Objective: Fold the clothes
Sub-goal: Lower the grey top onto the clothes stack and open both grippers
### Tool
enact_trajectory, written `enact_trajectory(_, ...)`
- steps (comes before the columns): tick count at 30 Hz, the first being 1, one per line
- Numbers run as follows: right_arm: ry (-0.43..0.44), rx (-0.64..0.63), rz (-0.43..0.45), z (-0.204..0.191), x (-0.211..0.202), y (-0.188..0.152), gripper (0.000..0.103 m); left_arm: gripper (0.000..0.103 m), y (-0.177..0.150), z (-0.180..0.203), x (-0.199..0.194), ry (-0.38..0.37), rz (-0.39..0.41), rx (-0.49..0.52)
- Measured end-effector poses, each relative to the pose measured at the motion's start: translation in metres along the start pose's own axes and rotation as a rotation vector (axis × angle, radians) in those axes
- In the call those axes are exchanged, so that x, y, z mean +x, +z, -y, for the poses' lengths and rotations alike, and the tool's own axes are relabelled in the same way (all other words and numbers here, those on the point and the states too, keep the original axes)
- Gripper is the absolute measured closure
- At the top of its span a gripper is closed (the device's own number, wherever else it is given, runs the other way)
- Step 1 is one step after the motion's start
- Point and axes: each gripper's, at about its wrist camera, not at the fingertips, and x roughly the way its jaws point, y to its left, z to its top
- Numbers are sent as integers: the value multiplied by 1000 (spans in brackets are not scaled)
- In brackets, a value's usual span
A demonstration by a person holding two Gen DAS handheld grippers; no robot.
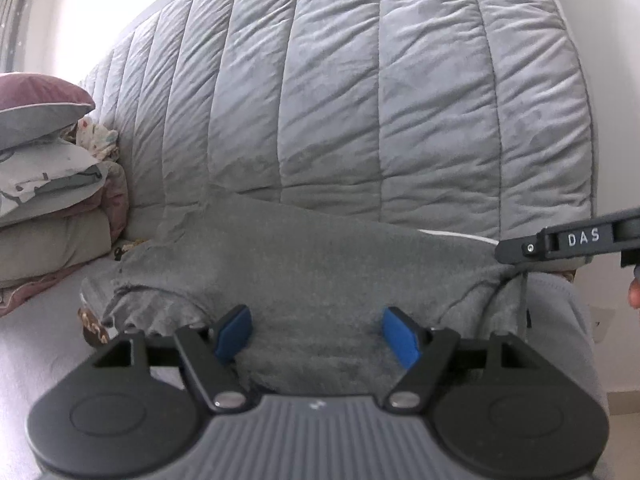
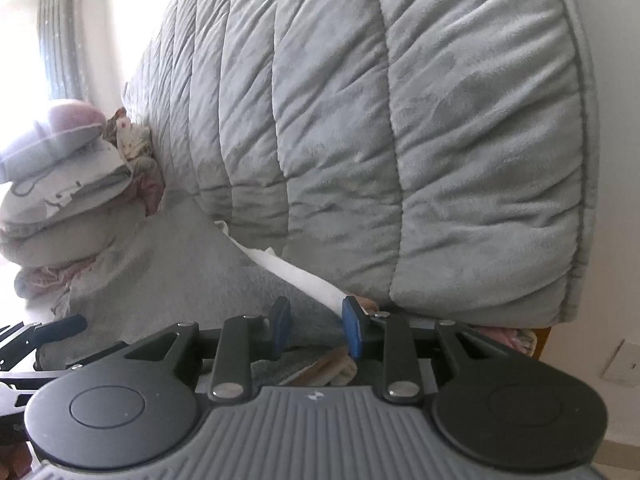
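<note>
A dark grey knit garment (image 1: 304, 248) lies spread flat on the bed in front of the quilt. My left gripper (image 1: 318, 336) is open wide over its near edge, and the fabric lies between and under the blue pads (image 1: 234, 334). At the garment's right corner the cloth is bunched beside my right gripper (image 1: 560, 240), seen side-on. In the right wrist view my right gripper (image 2: 317, 329) is open with a narrower gap. Grey garment (image 2: 240, 280) shows between its fingers. A white strip of cloth (image 2: 296, 272) runs along the garment's far edge.
A thick grey quilted duvet (image 1: 380, 80) fills the back of the bed. A stack of pillows and folded bedding (image 1: 44, 184) stands at the left. A pale wall with a socket (image 2: 620, 364) is at the right. My left gripper (image 2: 60, 328) shows at the left edge.
</note>
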Motion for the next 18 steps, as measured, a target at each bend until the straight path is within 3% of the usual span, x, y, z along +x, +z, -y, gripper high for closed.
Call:
enact_trajectory(7,53,66,-18,12,-3,0,67,27,-20,2,1,7,75,22)
enact_trajectory(12,116,73,-10,12,-12,1,68,27,-20,3,1,14,86,17)
enact_trajectory(18,68,28,38,4,-21,4,72,27,-19,4,1,16,79,19)
